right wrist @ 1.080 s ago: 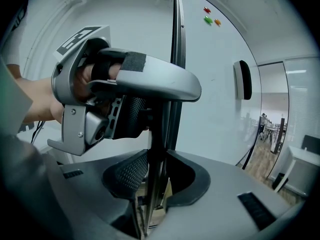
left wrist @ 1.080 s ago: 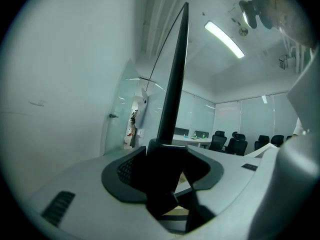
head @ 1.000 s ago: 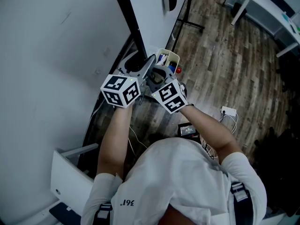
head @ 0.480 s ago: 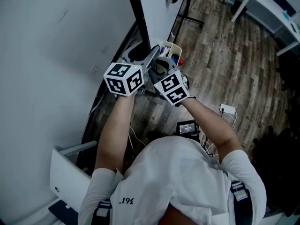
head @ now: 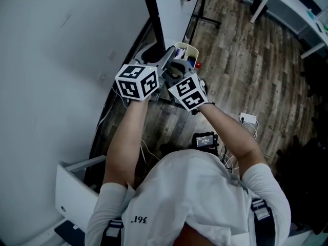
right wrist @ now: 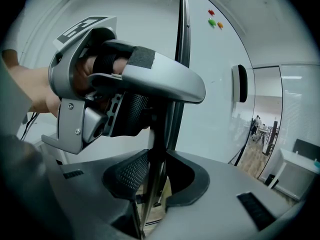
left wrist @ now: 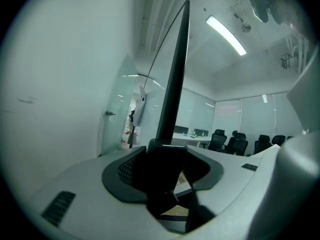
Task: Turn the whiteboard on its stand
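The whiteboard point(head: 171, 6) stands upright on its stand over the wood floor point(head: 241, 60), just beside a plain white wall point(head: 56, 65). Seen from the person's head it is nearly edge-on, its black frame edge point(head: 152, 19) running up between wall and board face. Both tools grip that edge low down, close together, at about the same height.

The left tool point(left wrist: 165, 169) is pressed together on the black frame edge, which fills the gap between its dark pads and rises straight up from them. The right tool point(right wrist: 154, 181) pinches the same edge just below the left one. A thin strip of the frame sits between its ribbed pads, and the left tool's grey body shows directly above it, touching or nearly so.

On the board face, three small magnets point(right wrist: 214, 18) in red, green and orange sit high up, and a dark eraser point(right wrist: 239, 84) hangs at mid height. Just beyond the tools, a cream pen holder point(head: 185, 59) with markers in it hangs off the board's lower part. A black stand leg point(head: 205, 17) reaches out across the floor.

A white power adapter point(head: 248, 120) with a cable lies on the floor to the person's right. Down the room, black office chairs point(left wrist: 235, 144) stand under a ceiling strip light point(left wrist: 226, 35).
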Tool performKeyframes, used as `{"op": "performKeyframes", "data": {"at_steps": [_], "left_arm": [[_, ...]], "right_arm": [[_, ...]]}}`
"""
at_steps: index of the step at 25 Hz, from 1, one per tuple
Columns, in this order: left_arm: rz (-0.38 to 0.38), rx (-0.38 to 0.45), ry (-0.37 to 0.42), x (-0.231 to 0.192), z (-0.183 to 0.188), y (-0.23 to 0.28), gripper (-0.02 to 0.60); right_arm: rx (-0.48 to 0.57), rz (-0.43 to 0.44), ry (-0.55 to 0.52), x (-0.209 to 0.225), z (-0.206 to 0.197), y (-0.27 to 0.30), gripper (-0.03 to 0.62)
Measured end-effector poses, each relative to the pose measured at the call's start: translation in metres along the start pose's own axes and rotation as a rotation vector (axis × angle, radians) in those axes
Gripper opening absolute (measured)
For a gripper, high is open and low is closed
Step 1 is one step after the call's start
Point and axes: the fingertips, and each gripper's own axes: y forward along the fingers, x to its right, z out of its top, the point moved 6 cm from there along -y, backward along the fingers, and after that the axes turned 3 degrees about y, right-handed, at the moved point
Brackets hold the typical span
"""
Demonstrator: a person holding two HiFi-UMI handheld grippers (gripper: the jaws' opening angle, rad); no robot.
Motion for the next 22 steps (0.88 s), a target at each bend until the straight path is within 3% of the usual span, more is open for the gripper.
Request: {"op": "performKeyframes", "data": {"at_steps": [22], "left_arm": [[-0.052, -0.027, 0.014, 0.049, -0.008, -0.002, 0.204]], "right_arm": [[-0.003, 0.001, 0.066, 0.000, -0.018, -0.046, 0.118]]}}
